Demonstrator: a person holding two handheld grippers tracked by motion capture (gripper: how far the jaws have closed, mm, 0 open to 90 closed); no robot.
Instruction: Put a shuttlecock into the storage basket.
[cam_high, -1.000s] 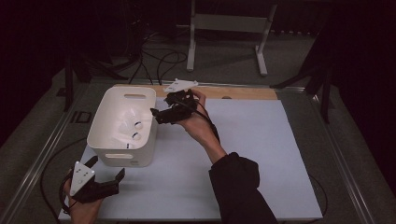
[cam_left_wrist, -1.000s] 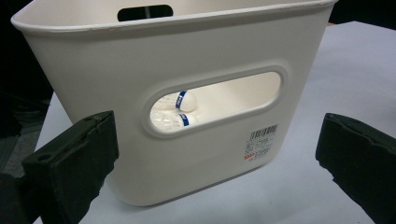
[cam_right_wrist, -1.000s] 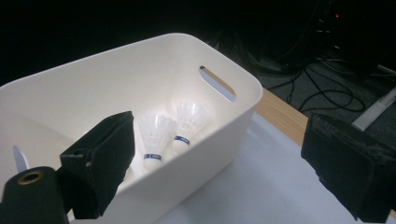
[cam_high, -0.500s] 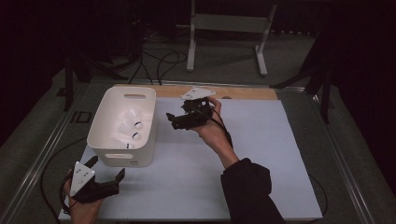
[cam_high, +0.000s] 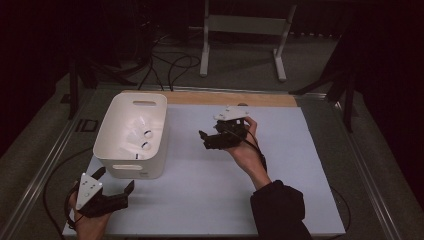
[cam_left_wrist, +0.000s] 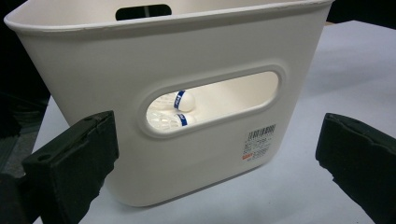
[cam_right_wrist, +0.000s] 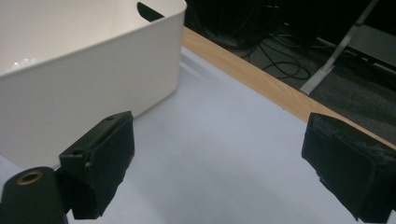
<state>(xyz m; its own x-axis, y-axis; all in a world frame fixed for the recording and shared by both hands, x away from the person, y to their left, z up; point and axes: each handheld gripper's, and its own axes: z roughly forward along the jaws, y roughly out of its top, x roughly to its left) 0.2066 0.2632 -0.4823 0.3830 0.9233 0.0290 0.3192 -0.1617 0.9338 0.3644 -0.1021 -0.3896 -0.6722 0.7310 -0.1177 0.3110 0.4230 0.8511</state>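
Both grippers are with me at the table: my right gripper (cam_high: 207, 139) hangs above the middle of the pale blue mat (cam_high: 280, 165), jaws spread wide with nothing between them, pointing toward the white bin (cam_high: 112, 135). Around it I have bare mat on every side; the bin's right wall stands well apart to its left, and the wooden strip (cam_high: 260, 99) along the far edge of the table lies beyond it. In the right gripper view the bin's rounded corner (cam_right_wrist: 173, 28) sits past my left jaw, with flat mat ahead between the jaws.

Near the front left corner of the mat my left gripper (cam_high: 117, 192) rests low, jaws also wide apart and empty, just in front of the bin. Its view looks straight at the bin's near wall (cam_left_wrist: 93, 70), which blocks the way forward. Through the handle slot I see 2 shuttlecocks (cam_left_wrist: 180, 109) lying inside the bin, white with blue bands. Beyond the table stand a metal frame (cam_high: 245, 25) and loose cables (cam_high: 170, 62) on the floor.
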